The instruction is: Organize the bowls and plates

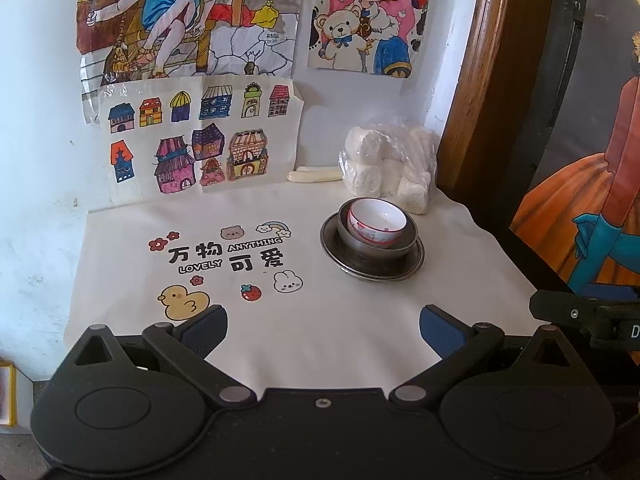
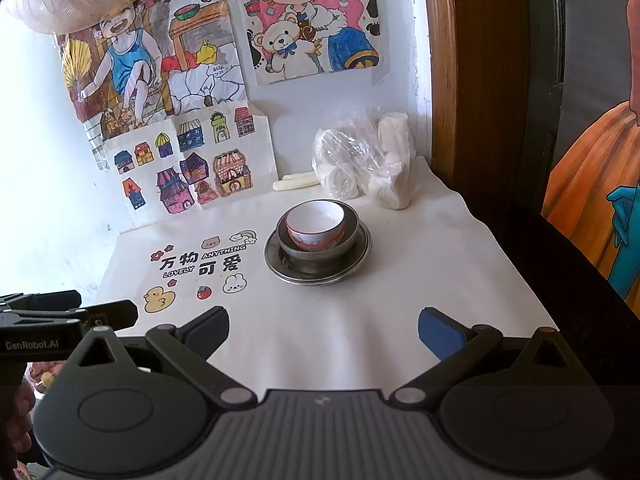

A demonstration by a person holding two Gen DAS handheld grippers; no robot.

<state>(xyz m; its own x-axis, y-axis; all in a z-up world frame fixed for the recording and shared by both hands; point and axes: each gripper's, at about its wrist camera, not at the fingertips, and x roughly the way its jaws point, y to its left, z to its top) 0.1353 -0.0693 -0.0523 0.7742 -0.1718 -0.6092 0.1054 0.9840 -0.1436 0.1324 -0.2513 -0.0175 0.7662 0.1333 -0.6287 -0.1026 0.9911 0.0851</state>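
From where I am standing, the stacking is looking finished, or nearly so. The white bowl (image 2: 316, 226) with its red pattern is sitting inside a dark metal bowl (image 2: 352, 232), and that one is resting on a metal plate (image 2: 276, 264), all of it towards the back right of the table (image 2: 360, 320), just in front of a clear plastic bag (image 2: 360, 160) of white rolls.

The left gripper (image 1: 323, 330) is hovering over the near edge of the cloth, its fingers spread wide and holding nothing. The right gripper (image 2: 323, 332) is doing likewise beside it, gaping and empty, well short of the stack.

I am judging this to be either the closing pause or a check of the pile. The white bowl is leaning a little inside the metal one, so the next move may be calling for a gentle nudge to seat it level, coming at the rim from above without tipping the plate.

As for writing, the cloth (image 1: 280, 344) is carrying "ANYTHING" and "LOVELY" among the characters 万物可爱 (image 1: 226, 258), with a duck, a strawberry and a rabbit printed round them. The side of the left gripper, seen from the right wrist view, is reading "GenRobot.AI". Children's coloured drawings (image 1: 192, 144) are hanging on the wall behind.
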